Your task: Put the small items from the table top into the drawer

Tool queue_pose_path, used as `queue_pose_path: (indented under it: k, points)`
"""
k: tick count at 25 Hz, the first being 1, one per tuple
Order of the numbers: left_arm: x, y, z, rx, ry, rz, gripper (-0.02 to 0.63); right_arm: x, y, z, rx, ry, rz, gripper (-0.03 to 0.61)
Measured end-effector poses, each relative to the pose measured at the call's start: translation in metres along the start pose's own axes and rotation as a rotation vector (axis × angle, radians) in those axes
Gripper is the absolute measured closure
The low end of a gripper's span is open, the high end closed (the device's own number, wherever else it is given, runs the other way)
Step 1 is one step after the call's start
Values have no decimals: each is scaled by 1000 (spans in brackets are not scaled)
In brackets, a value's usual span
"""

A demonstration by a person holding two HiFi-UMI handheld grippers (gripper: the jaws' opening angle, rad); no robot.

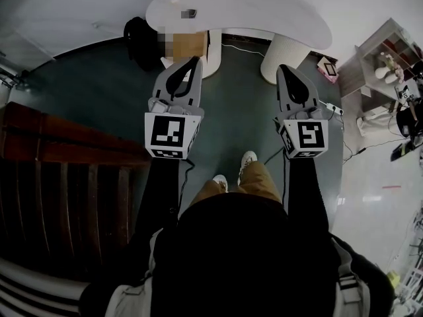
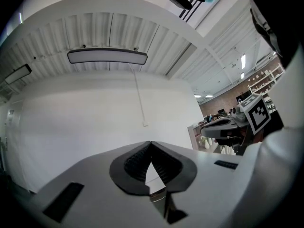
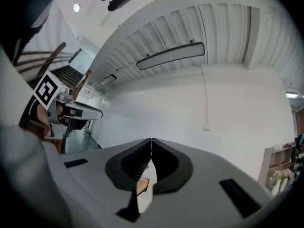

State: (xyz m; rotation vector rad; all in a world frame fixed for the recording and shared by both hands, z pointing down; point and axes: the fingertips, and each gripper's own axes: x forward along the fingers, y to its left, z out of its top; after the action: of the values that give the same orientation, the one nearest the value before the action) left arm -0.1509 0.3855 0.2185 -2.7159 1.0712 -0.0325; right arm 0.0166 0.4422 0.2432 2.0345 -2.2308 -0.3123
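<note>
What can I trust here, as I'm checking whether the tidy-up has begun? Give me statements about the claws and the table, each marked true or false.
1. The left claw is shut with nothing in it. True.
2. The right claw grips a small item. False: it is shut and empty.
3. A small dark item lies on the white table. True.
4. Both claws reach over the table top. False: they are held over the dark floor, short of the table.
</note>
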Motion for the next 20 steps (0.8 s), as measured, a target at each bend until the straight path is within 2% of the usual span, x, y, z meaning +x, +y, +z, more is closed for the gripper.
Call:
queue_pose_path:
  k: [6, 20]
  points:
    - [35, 2, -10, 13, 15, 16, 598, 31, -19, -11, 17, -19, 28, 551]
    - [176, 46, -32, 51, 79, 143, 598, 182, -105, -37, 61, -70, 181, 552]
